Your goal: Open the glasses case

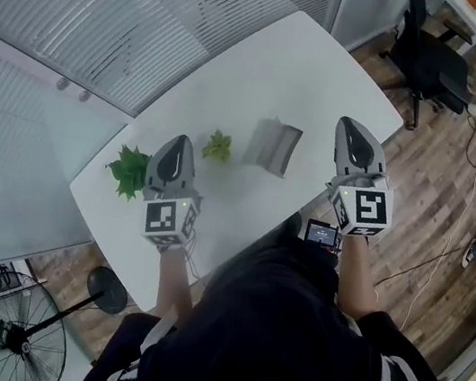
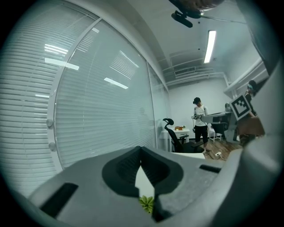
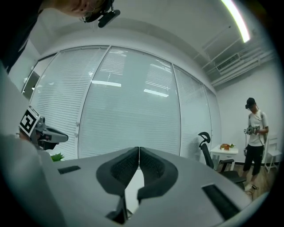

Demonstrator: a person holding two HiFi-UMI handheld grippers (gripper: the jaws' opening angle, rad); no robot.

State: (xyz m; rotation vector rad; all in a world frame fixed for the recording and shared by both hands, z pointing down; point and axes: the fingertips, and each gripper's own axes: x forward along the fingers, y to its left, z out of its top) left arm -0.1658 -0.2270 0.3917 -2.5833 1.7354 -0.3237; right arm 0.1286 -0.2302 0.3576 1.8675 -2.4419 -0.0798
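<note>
- The white table (image 1: 331,74) is carrying the glasses case (image 1: 275,146) near its middle, and the case is seemingly standing open already.
- The left gripper (image 1: 179,143) and right gripper (image 1: 351,127) are hovering above the near edge, both clenched on nothing.
- The opening step is looking finished, so the next move is likely calling for no further grasp.

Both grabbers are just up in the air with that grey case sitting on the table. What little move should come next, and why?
Probably bring the right gripper down toward the glasses case and part its jaws. Both it and the left gripper hang clear of the case, jaws together and empty. Whether the case is already open is unclear.
</note>
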